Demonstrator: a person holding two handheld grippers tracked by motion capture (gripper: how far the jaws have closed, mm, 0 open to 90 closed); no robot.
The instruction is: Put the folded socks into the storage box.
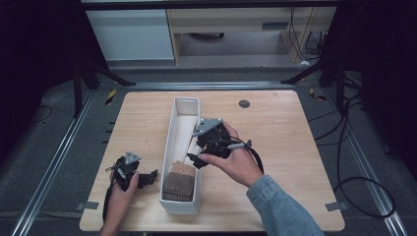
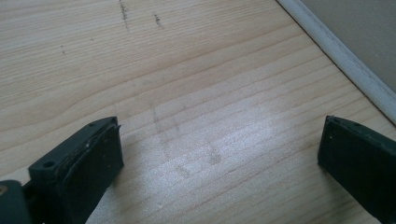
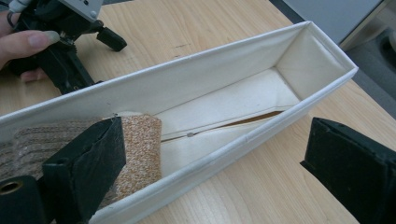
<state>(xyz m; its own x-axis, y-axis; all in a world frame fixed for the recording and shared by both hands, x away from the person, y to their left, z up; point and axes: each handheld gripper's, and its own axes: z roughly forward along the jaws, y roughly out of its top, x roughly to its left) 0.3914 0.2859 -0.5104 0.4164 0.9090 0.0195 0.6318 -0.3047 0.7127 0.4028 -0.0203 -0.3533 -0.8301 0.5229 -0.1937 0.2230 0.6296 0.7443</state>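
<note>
A long white fabric bin point(image 1: 170, 142) lies lengthwise in the middle of the wooden table point(image 1: 275, 132). At its near end sit a tan speckled folded cloth point(image 1: 183, 168) and a darker ribbed brown cloth point(image 1: 178, 187). My right gripper point(image 1: 194, 153) hovers open over the bin's right wall. In the right gripper view it point(image 3: 219, 140) has one jaw above the tan cloth point(image 3: 140, 140) and the other outside the bin wall point(image 3: 196, 79). The ribbed cloth point(image 3: 37, 140) lies beside the tan one. My left gripper point(image 1: 149, 178) is open low over bare wood point(image 2: 222, 140), left of the bin rim point(image 2: 345, 60).
The far half of the bin holds only its floor flap point(image 3: 233, 107). A round grey grommet point(image 1: 244, 103) sits in the table's far edge. Black stand legs point(image 1: 93, 73) and cables point(image 1: 354, 147) lie on the floor around the table. The left gripper point(image 3: 60, 28) appears beyond the bin.
</note>
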